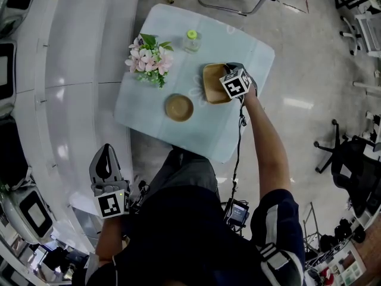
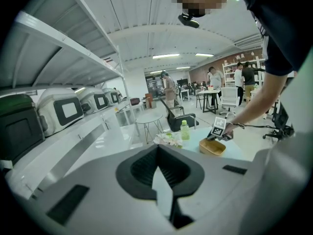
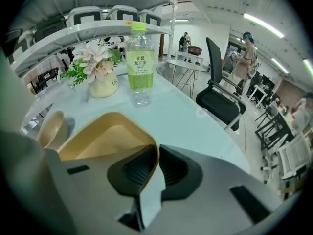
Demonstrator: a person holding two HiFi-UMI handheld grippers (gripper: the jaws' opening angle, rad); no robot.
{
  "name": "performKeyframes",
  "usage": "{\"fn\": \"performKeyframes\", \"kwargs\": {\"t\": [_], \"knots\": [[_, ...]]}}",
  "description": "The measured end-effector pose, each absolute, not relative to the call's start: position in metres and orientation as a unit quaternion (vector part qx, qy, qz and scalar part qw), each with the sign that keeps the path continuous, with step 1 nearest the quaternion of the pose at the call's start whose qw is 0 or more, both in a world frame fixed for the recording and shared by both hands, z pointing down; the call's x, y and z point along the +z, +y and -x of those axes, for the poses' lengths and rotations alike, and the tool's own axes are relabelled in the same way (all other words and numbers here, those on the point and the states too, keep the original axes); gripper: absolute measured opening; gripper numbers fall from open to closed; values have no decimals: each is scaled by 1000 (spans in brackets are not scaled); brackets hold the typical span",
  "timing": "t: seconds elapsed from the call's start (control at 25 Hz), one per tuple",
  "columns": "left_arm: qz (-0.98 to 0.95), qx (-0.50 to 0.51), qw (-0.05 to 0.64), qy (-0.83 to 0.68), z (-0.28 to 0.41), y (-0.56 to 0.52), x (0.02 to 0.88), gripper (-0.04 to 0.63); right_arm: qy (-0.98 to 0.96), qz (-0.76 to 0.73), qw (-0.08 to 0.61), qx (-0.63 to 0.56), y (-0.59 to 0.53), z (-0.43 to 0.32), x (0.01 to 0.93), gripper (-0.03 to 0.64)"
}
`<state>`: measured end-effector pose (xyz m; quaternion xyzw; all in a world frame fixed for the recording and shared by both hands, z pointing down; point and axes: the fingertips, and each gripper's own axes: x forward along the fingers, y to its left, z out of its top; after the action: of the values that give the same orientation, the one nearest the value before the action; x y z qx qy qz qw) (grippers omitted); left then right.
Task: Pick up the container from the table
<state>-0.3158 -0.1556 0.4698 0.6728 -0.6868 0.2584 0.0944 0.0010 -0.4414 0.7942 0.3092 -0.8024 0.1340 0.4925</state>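
Tan container (image 1: pixel 212 83) noted flat on pale table (image 1: pixel 178 133), judged not yet lifted. Near wall pinched by right gripper (image 3: pixel 157 154), one jaw inside, one outside: thin rim judged the only purchase. Left gripper (image 2: pixel 159 170) pressed together, empty, parked well clear of table; apparently not needed.

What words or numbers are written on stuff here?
"青提 龙井茶", as best it reads: on the green label of the bottle.
Smaller print under it: too small to read.
Yellow tag on the shelf edge: too small to read.
Marker cube: only a black-and-white pattern, no words.
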Motion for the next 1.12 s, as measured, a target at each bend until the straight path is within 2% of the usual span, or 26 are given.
{"fn": "performKeyframes", "kwargs": {"t": [0.48,1.12], "knots": [[-672,253,101,-689,319,-156,472,3,-789,-323,502,148,-440,2,791,25],[-681,238,96,-685,318,-155,466,3,-776,-358,478,201,-429,-13,767,17]]}}
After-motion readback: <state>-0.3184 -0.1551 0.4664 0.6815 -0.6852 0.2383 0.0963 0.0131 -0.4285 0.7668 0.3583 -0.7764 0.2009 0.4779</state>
